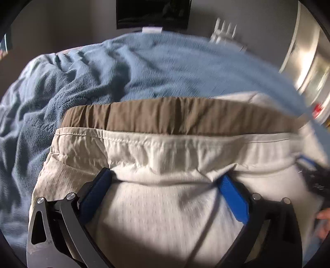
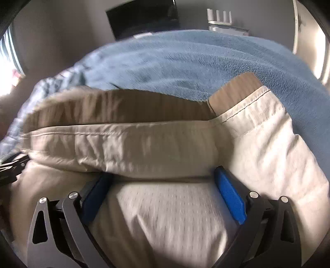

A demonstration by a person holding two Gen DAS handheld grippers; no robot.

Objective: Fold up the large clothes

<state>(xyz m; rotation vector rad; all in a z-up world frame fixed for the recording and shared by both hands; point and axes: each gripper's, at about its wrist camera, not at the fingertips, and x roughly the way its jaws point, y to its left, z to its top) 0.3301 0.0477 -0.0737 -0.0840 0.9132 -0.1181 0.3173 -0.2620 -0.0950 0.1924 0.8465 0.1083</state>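
Note:
A beige pair of shorts (image 1: pixel 165 148) with a brown waistband (image 1: pixel 175 115) and a white mesh lining lies on a blue blanket (image 1: pixel 144 68). My left gripper (image 1: pixel 165 179) is open, its blue pads (image 1: pixel 233 198) spread wide with the mesh lining between them. In the right wrist view the same shorts (image 2: pixel 165 144) fill the frame. My right gripper (image 2: pixel 165 177) is open too, its pads (image 2: pixel 231 198) apart just below the folded waistband edge. The other gripper shows at the left edge (image 2: pixel 10 167).
The blue fleece blanket (image 2: pixel 196 61) covers the bed around the shorts, rumpled on the left. A dark screen (image 1: pixel 152 12) hangs on the far wall. A white rack (image 1: pixel 224 31) and a door (image 1: pixel 309 61) are at the right.

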